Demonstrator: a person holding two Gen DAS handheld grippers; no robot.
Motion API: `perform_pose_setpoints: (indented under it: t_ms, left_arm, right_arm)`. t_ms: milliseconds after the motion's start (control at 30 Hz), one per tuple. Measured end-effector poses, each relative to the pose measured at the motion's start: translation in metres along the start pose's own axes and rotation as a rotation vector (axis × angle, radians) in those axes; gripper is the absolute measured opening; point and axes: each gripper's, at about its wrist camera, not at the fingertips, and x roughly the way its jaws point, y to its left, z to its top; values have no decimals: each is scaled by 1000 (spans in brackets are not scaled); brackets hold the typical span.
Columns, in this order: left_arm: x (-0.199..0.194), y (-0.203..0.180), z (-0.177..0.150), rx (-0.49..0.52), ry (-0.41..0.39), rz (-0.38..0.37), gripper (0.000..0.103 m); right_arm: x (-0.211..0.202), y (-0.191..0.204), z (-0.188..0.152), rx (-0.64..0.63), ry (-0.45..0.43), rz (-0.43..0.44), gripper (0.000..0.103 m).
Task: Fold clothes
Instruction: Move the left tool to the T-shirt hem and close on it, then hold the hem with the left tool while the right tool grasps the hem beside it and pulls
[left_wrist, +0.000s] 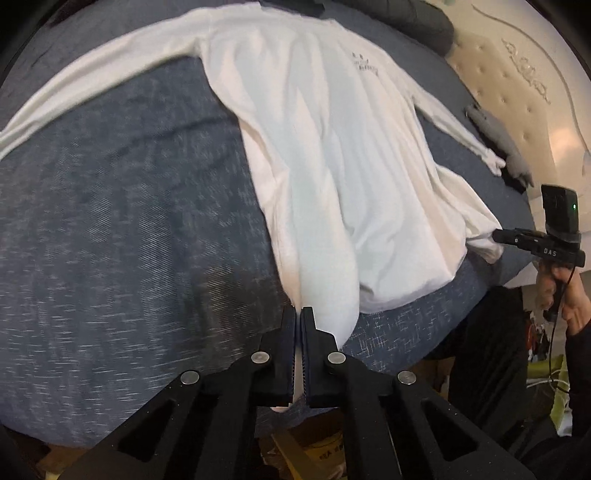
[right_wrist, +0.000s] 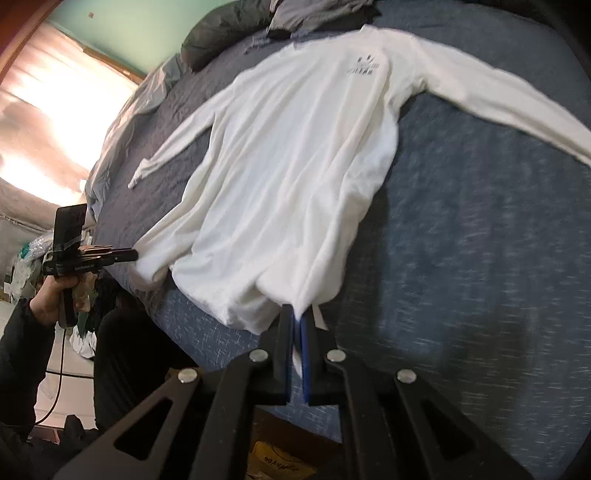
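Shirt (left_wrist: 325, 147): spread flat on bed (left_wrist: 129, 221), sleeves out, no fold visible.
Left gripper (left_wrist: 299, 314): clenched on hem corner.
Right gripper (right_wrist: 295, 314): clenched on other hem corner.
Left: all folds.

The letters "DAS" stand in white on the side of the black handheld right gripper (left_wrist: 496, 236). A small dark chest print on the white long-sleeved shirt (left_wrist: 332, 155) is too blurred to read.

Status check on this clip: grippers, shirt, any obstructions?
Left gripper and right gripper both shut on white shirt hem. Shirt flat on blue bedspread, sleeves spread. Nothing in the way.
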Motion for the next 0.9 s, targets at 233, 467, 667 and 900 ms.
perform_pose_setpoints:
  t_ms: [233,467,667,900]
  left_arm:
    - [-59,28,4,-38,-102,39,3]
    - [-44,69,19,-135,-87,51,3]
    - [7,75,22,-170,-60,69,3]
    - [6,82,17,-178,-108,67,10]
  right_arm:
    - [-44,-27,0,62,-80,-23,3]
    - [-28,-66,1,149,-55,-69,3]
    - [0,-77,1,153,-43,-109,3]
    - [-1,-86,2,158,-82,-121,14]
